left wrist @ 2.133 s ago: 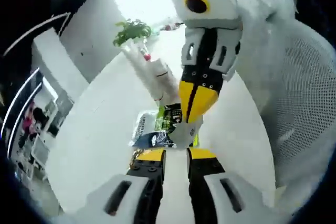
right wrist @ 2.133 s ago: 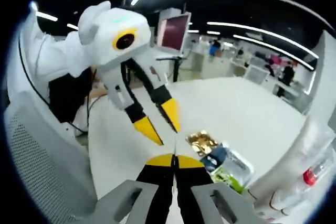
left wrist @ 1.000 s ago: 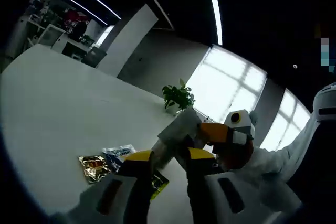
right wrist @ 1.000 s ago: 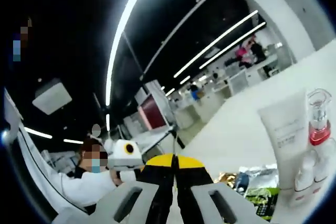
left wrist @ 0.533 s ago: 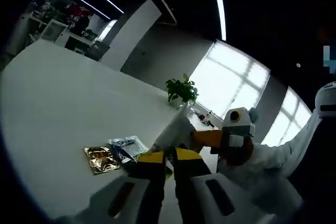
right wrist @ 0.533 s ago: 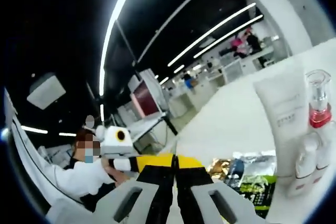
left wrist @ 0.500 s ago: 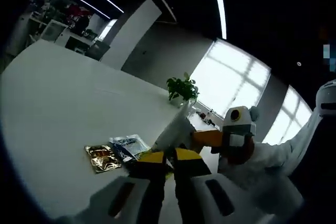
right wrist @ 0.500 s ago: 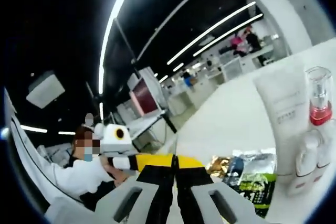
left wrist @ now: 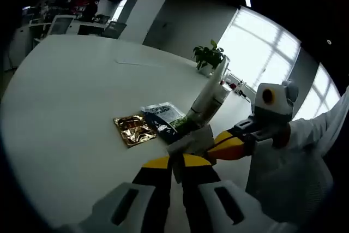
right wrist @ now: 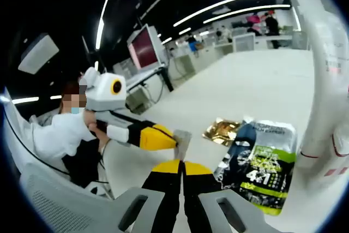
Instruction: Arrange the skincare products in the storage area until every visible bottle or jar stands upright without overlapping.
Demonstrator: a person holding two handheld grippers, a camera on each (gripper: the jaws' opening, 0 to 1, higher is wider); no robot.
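A thin grey sachet point(left wrist: 191, 139) stands between my two grippers above the white table point(left wrist: 65, 107). My left gripper point(left wrist: 177, 163) is shut on its near edge. My right gripper point(left wrist: 218, 147) comes in from the right with its yellow tip against the same sachet. In the right gripper view, the right gripper point(right wrist: 181, 166) is shut under the sachet point(right wrist: 182, 137), and the left gripper point(right wrist: 163, 137) meets it from the left. A tall white tube point(left wrist: 210, 91) stands upright behind; it also rises at the right edge point(right wrist: 327, 80).
Flat on the table lie a gold sachet point(left wrist: 132, 129), a blue-and-white pouch point(left wrist: 163, 115) and a green pouch point(right wrist: 262, 173). A potted plant point(left wrist: 210, 55) stands at the far edge. A person's white sleeve point(right wrist: 54, 129) and a mesh chair point(right wrist: 49, 200) are close by.
My left gripper was open a second ago and has shut on the sachet. Both views have tipped down towards the table, bringing the pouches nearer. My right gripper stayed shut.
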